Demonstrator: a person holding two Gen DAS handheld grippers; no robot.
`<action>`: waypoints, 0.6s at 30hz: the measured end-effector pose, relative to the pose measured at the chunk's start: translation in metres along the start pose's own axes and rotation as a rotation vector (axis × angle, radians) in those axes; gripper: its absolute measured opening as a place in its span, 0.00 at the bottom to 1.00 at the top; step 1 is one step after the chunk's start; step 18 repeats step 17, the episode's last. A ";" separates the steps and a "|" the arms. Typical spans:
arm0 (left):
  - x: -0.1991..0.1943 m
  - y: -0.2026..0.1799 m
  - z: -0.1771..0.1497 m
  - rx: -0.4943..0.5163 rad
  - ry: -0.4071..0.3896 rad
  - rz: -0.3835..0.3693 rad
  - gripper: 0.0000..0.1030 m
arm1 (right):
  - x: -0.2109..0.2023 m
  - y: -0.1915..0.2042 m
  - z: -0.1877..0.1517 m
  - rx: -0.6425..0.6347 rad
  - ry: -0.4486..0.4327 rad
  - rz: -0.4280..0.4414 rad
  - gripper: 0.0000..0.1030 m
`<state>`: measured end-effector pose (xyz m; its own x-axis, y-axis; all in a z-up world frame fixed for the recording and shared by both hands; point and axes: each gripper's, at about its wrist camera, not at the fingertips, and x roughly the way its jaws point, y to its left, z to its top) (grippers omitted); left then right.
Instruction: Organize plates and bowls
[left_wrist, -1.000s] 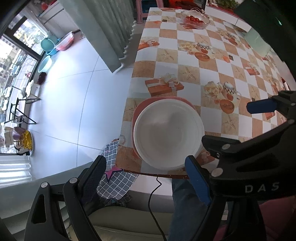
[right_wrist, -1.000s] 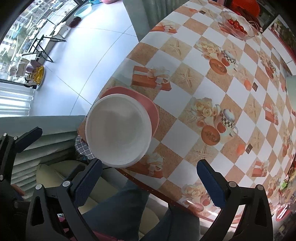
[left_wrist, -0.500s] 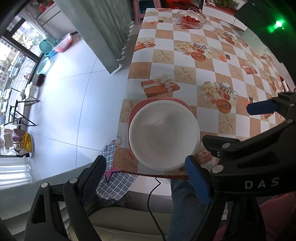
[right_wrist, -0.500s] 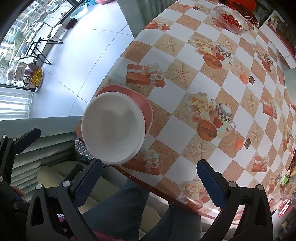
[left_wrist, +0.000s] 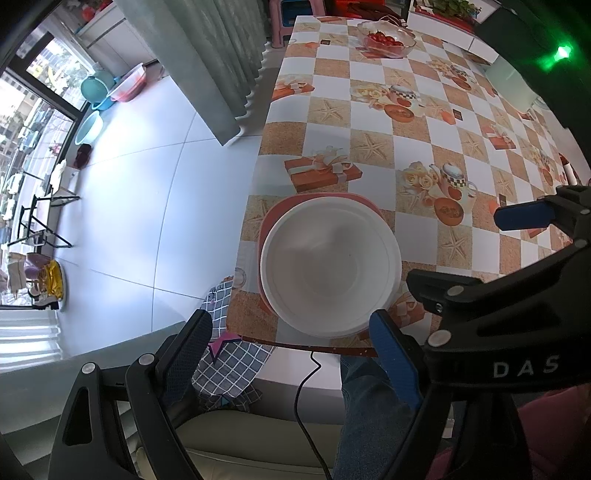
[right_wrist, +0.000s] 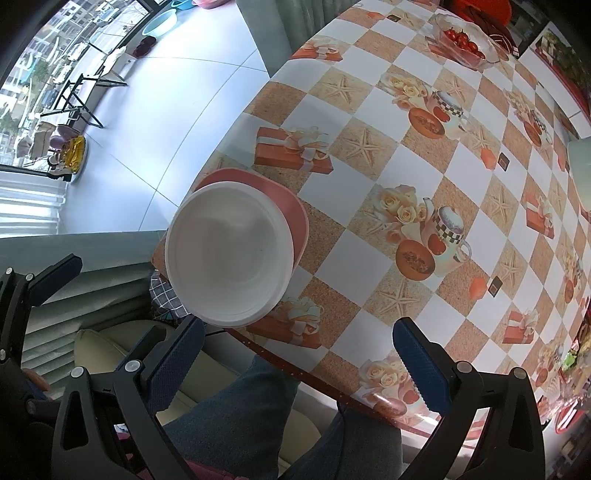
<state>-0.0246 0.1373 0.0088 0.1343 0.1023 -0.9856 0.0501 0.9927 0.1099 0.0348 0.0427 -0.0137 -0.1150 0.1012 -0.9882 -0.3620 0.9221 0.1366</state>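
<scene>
A white bowl (left_wrist: 330, 269) sits on a pink plate (left_wrist: 275, 214) at the near left corner of the table; the bowl (right_wrist: 229, 254) and plate (right_wrist: 288, 206) also show in the right wrist view. My left gripper (left_wrist: 291, 343) is open and empty, held above the table's near edge just short of the bowl. My right gripper (right_wrist: 295, 350) is open and empty, held above the near edge to the right of the bowl. The right gripper's fingers (left_wrist: 524, 218) show in the left wrist view.
The table has a checkered cloth (right_wrist: 424, 155) with printed teapots and starfish. A glass bowl of red tomatoes (left_wrist: 386, 38) stands at the far end. A pale green item (right_wrist: 581, 173) lies at the right. A person's legs (right_wrist: 266, 410) and a sofa are below the near edge.
Both grippers have pulled back slightly from the table; the bowl and plate stay in place.
</scene>
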 end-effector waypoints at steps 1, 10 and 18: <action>0.000 0.000 0.000 -0.001 0.001 0.001 0.87 | 0.000 0.001 0.000 0.001 0.000 0.001 1.00; 0.002 0.003 -0.004 -0.021 0.011 0.007 0.87 | 0.001 0.006 0.000 -0.005 0.000 0.006 1.00; -0.002 0.010 -0.005 -0.049 -0.017 -0.028 0.87 | 0.001 0.008 0.002 -0.011 -0.003 0.011 1.00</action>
